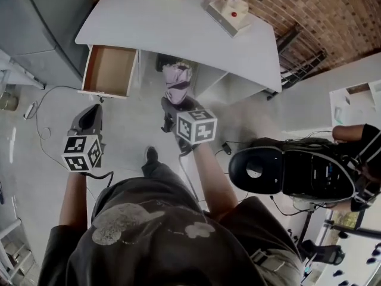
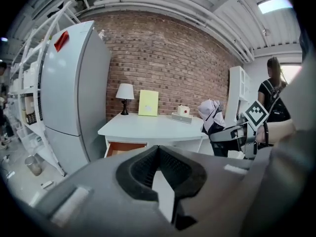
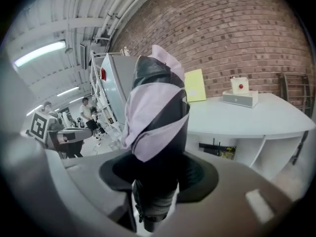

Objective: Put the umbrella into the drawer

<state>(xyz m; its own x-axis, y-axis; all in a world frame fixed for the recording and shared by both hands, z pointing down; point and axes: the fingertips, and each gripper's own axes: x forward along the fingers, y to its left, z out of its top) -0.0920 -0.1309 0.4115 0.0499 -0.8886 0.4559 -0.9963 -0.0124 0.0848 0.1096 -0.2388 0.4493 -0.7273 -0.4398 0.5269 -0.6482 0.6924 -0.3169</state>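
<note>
White desk (image 1: 178,28) ahead of both grippers. Its open, wood-lined drawer (image 1: 107,70) lies just beyond the left gripper (image 1: 91,113), whose jaws meet at the tips with nothing between them. The folded lilac-and-black umbrella (image 3: 155,112) stands clamped in the right gripper (image 3: 155,179), whose jaws are parted around its dark lower end, right of the drawer.

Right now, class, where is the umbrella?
In the head view the umbrella is clamped in the right gripper, in front of the white desk, right of the open drawer.
</note>
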